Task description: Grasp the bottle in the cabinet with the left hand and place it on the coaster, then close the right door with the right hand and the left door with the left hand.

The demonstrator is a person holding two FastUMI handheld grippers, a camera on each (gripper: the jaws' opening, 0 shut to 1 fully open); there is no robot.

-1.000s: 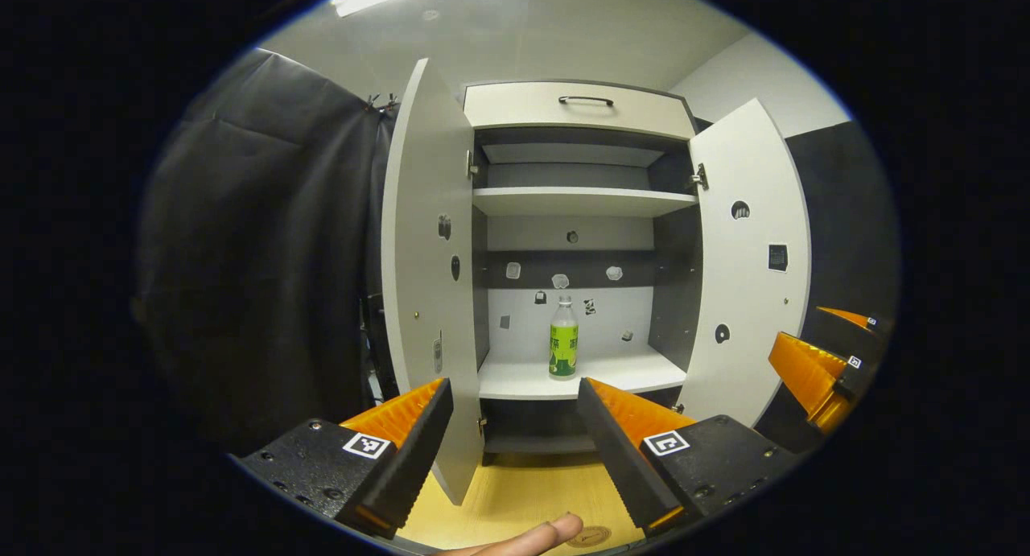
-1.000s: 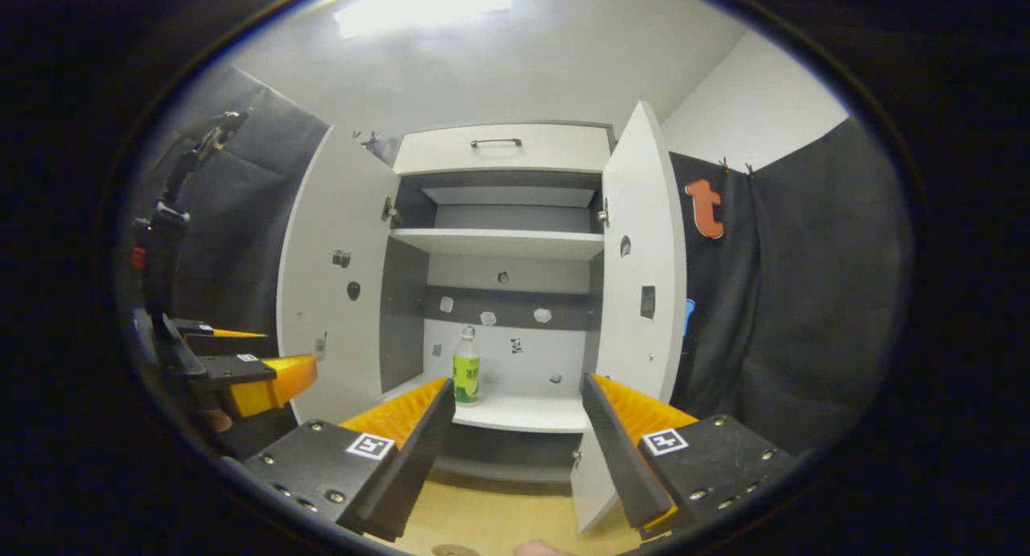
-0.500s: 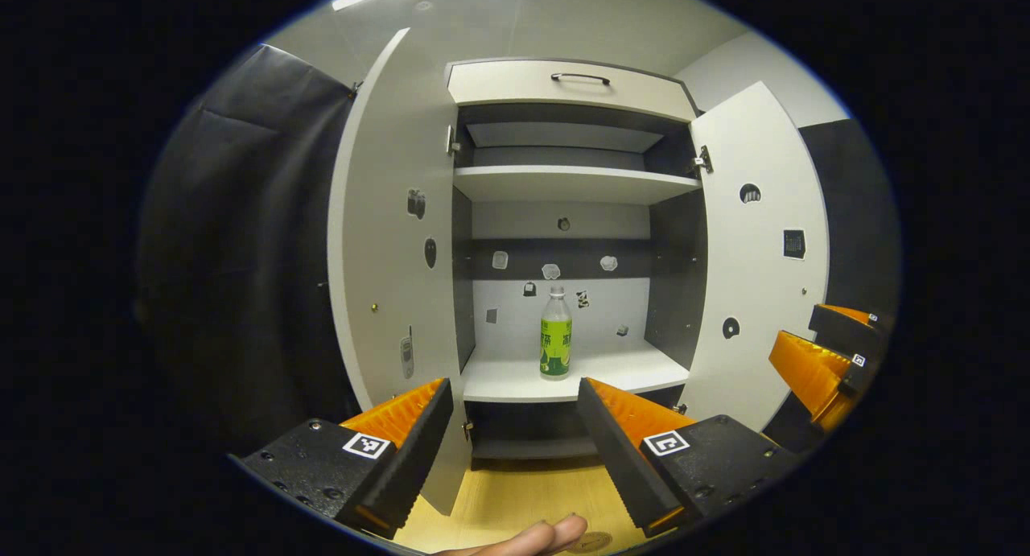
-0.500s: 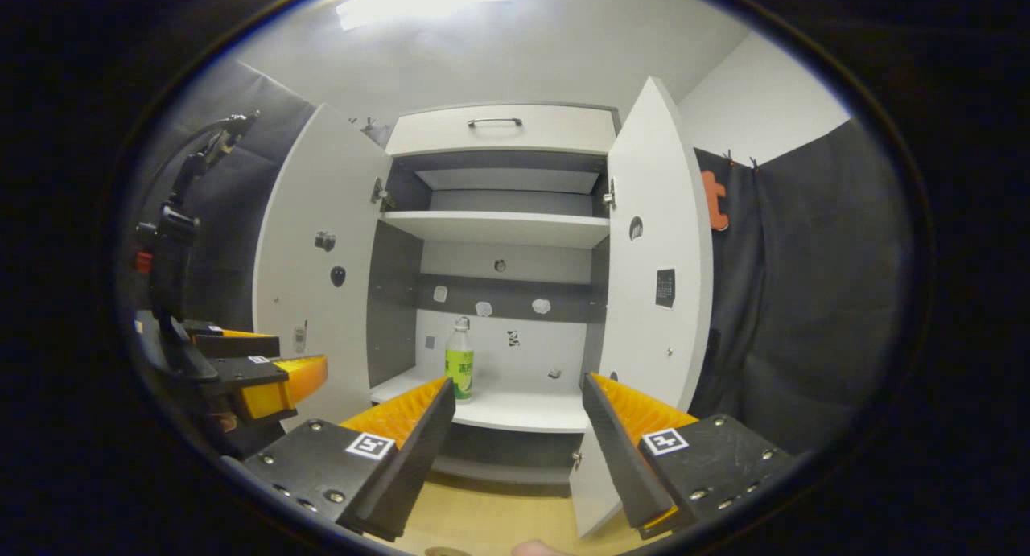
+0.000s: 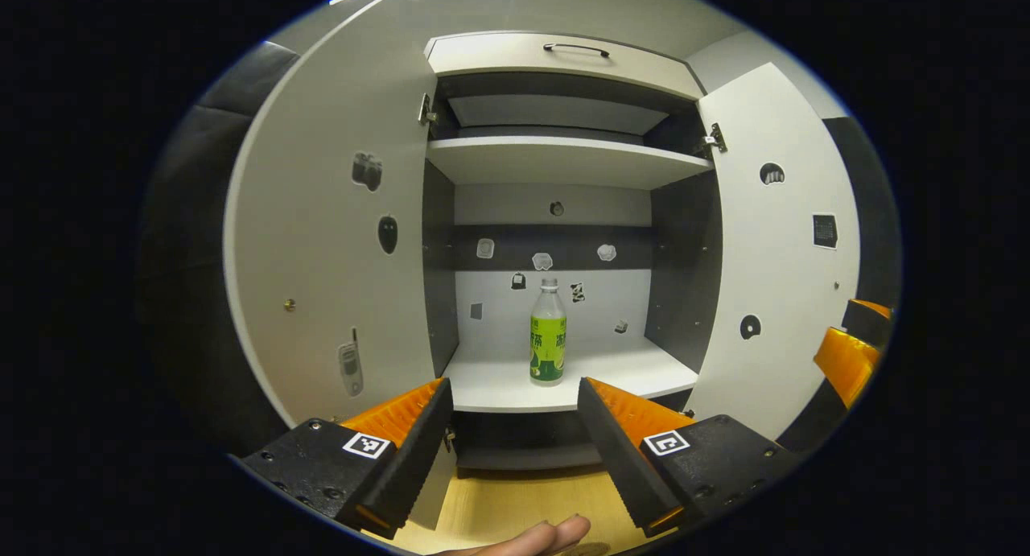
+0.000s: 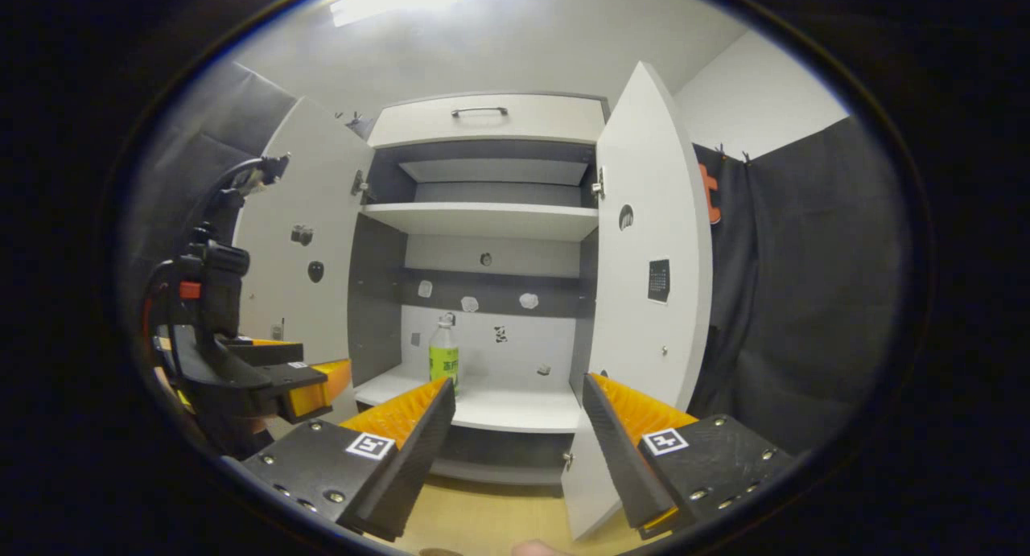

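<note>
Bottle upright on cabinet shelf, both doors open, both tongs open, empty.

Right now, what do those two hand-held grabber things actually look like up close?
Each gripper, left gripper and right gripper, has two wedge-shaped fingers with ribbed inner faces on bolted black blocks, each bearing a square black-and-white marker tag. In the right gripper view, the left gripper has a black frame, a cable and a small red part.

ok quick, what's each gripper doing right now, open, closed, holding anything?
Left gripper: open, holding nothing; the bottle stands ahead on the shelf.
Right gripper: open, holding nothing.
</note>
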